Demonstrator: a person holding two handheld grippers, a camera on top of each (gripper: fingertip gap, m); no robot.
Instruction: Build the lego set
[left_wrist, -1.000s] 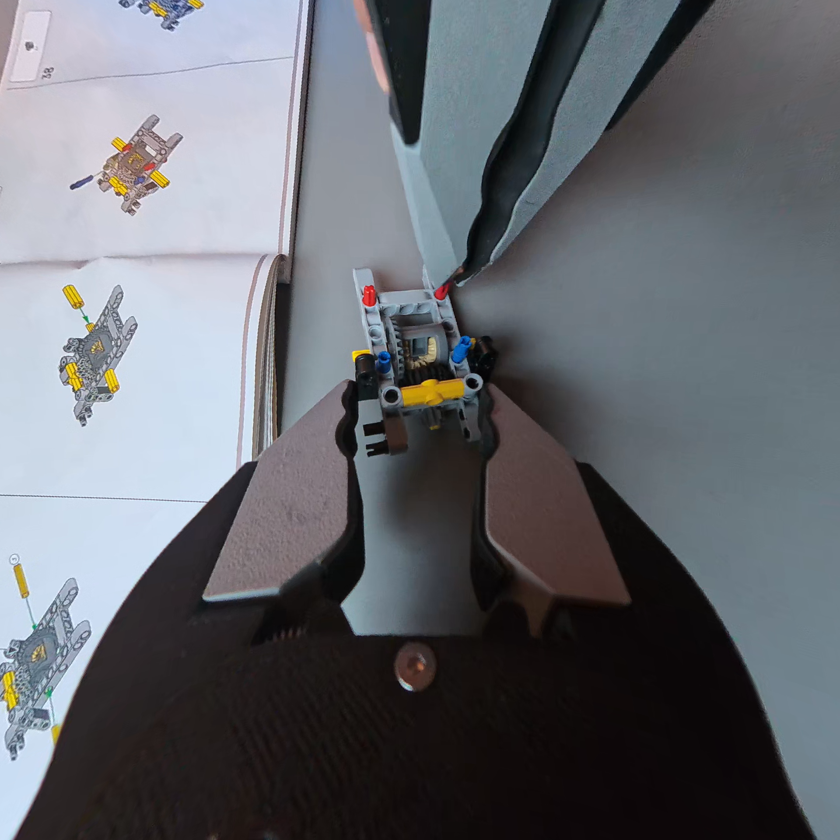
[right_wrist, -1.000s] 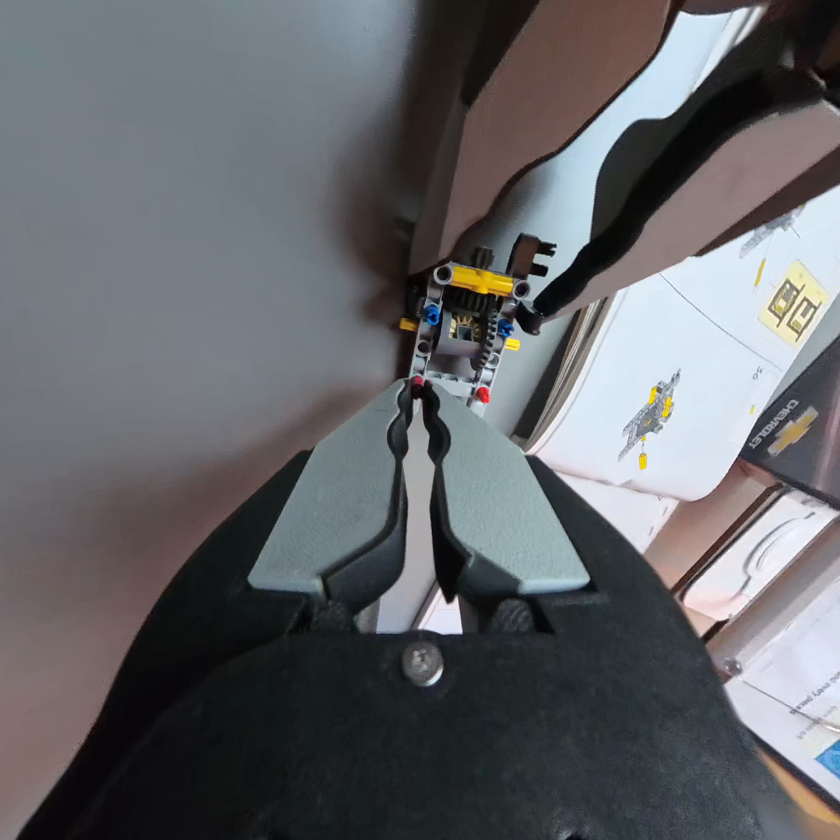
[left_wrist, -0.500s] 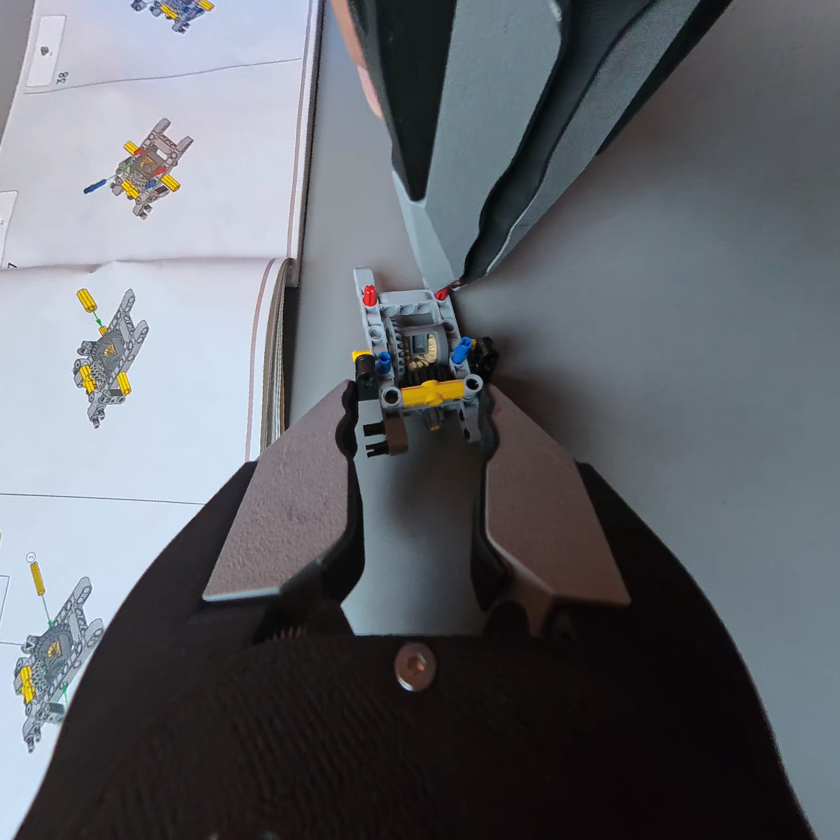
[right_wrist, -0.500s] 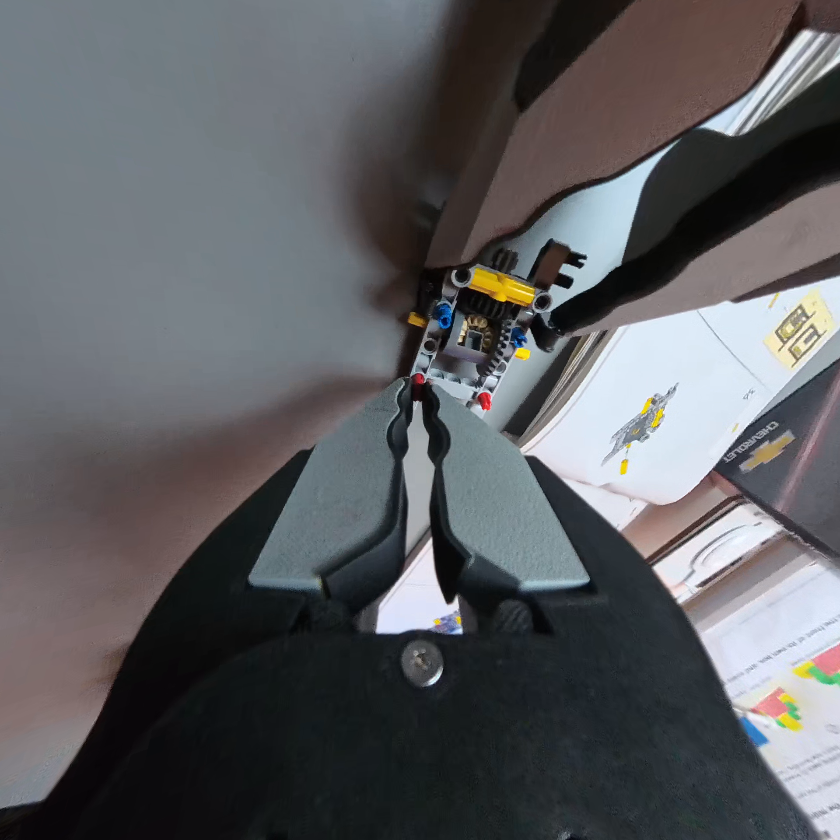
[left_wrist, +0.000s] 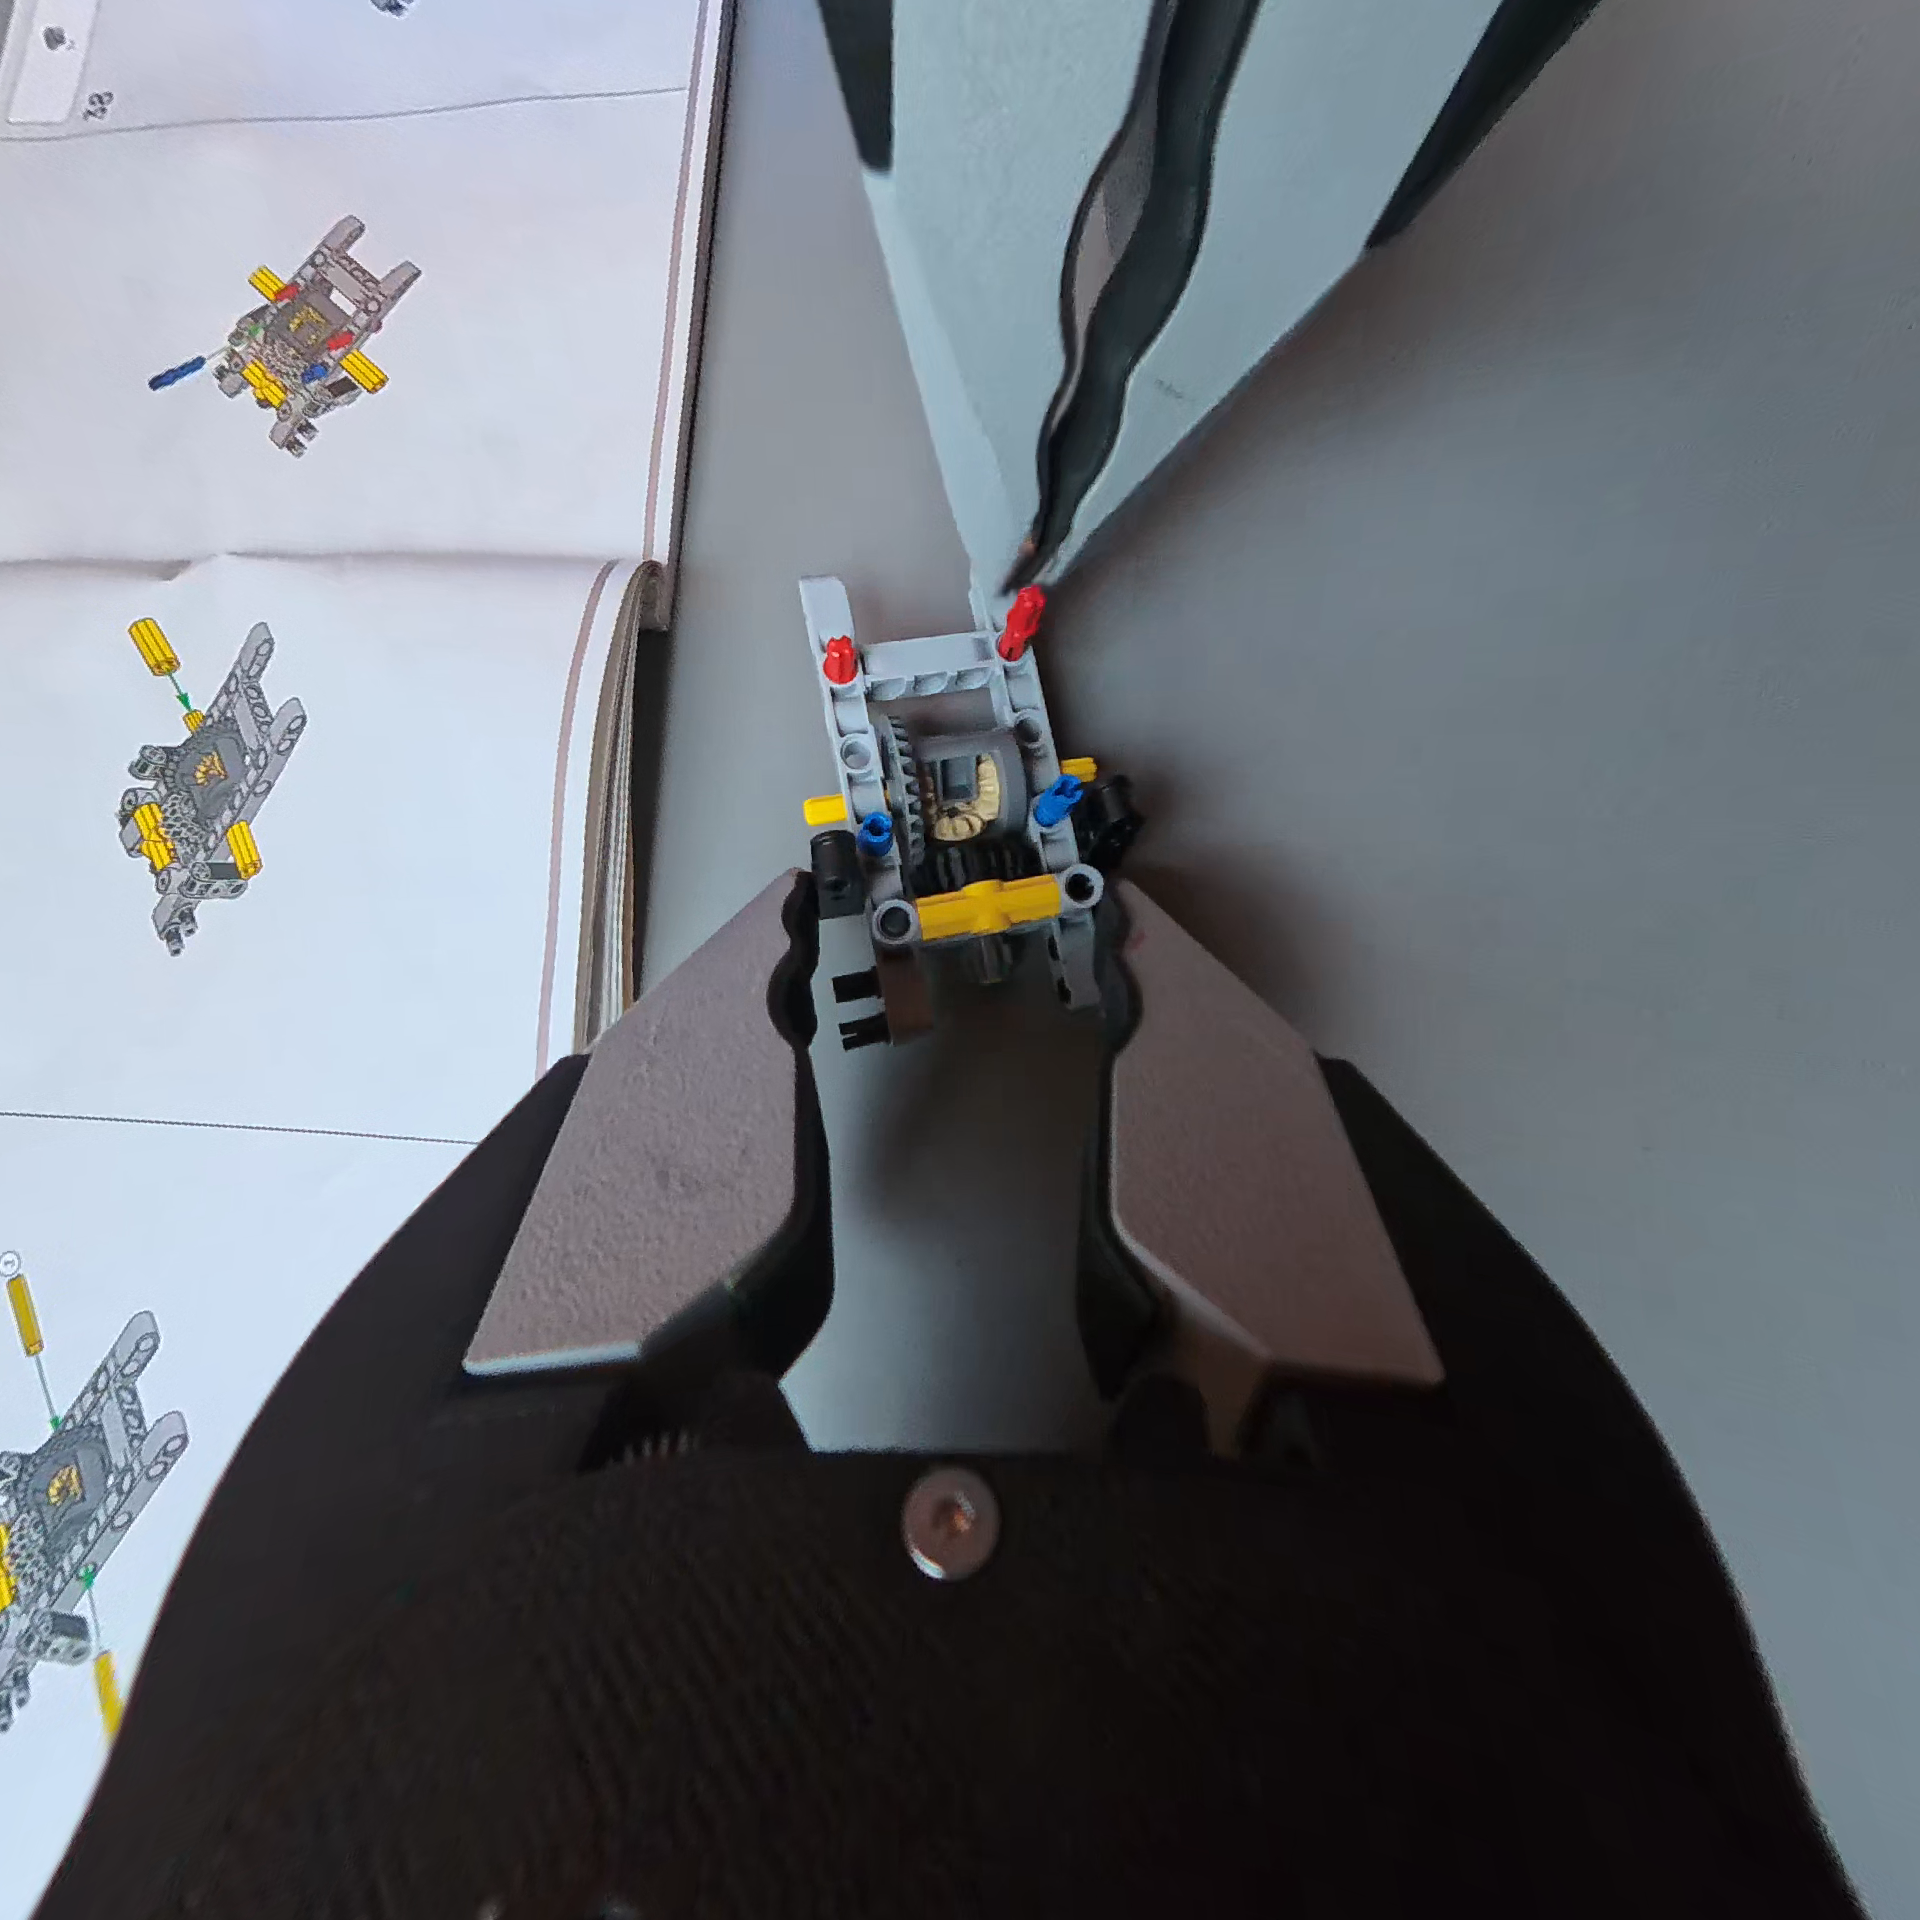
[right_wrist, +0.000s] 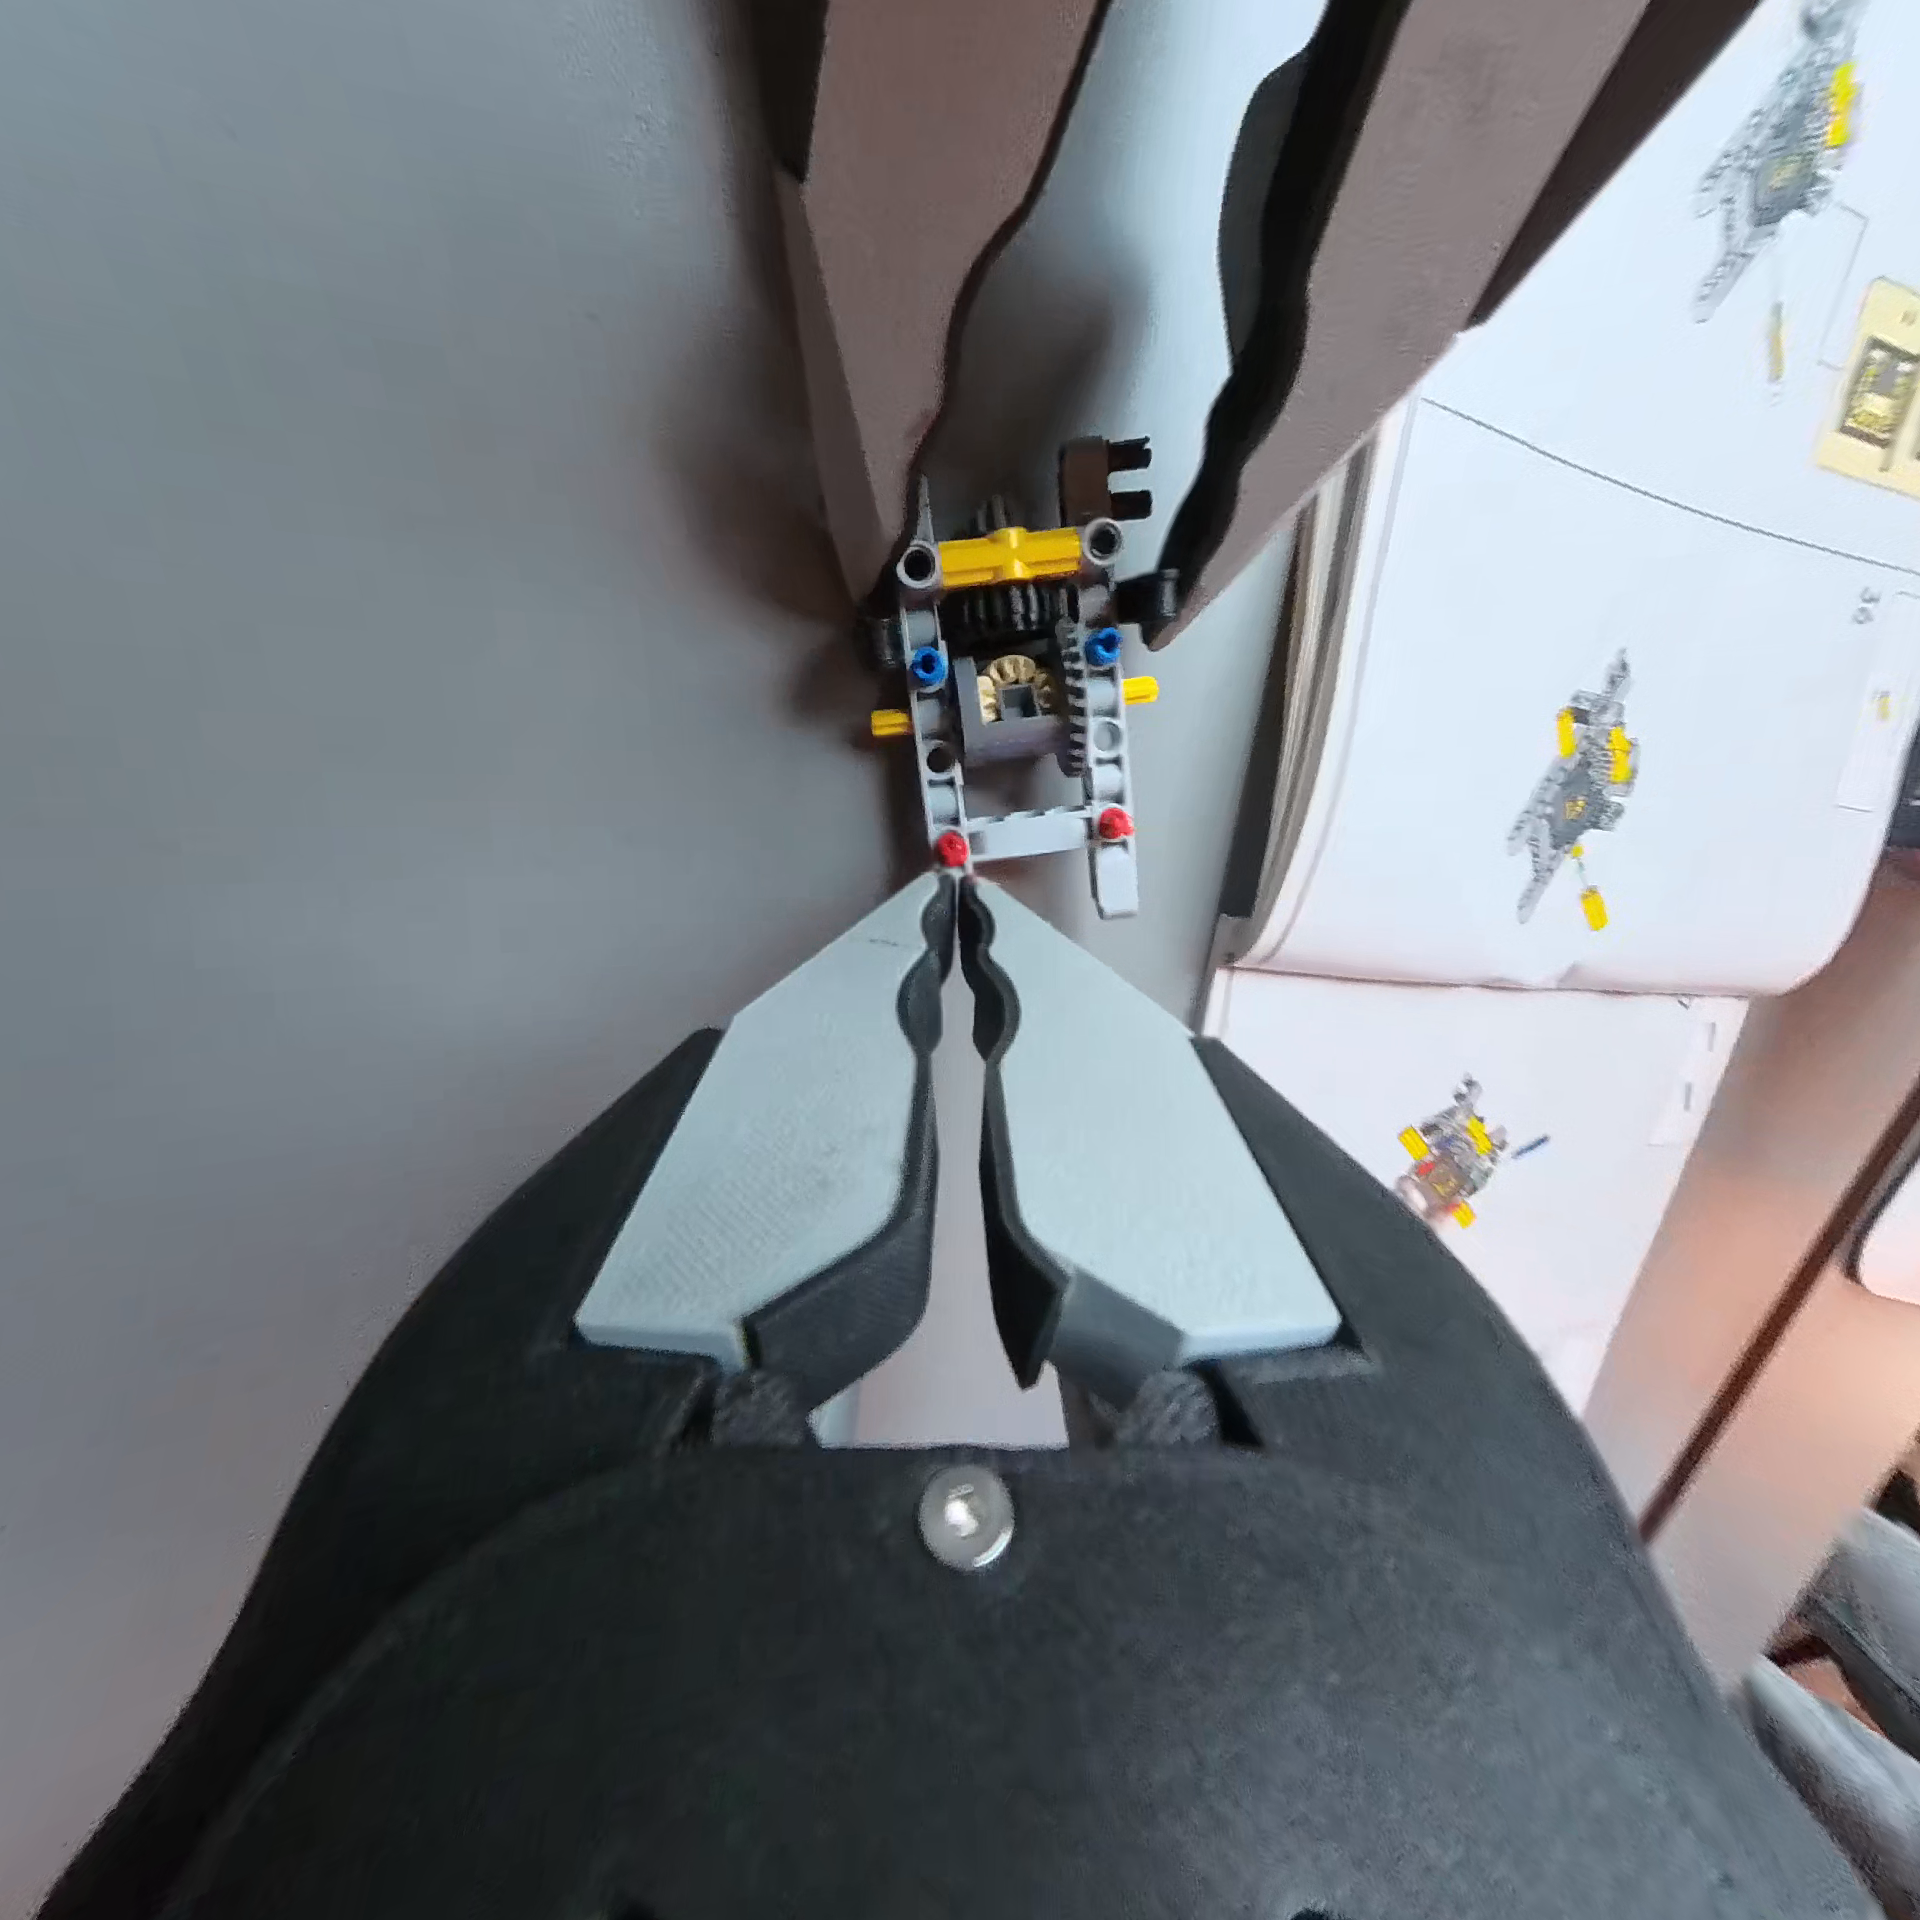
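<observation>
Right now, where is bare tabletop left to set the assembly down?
Bare grey table lies on the side of the lego assembly away from the instruction booklet. The strip between booklet and assembly is narrow, and left gripper and right gripper crowd both ends.

Looks like a hobby or work desk indoors: plain grey tabletop, with an open instruction booklet of printed build diagrams lying flat on it. Beyond the booklet's far edge, right wrist view shows a pale wood-toned surface; room type otherwise unclear.
</observation>
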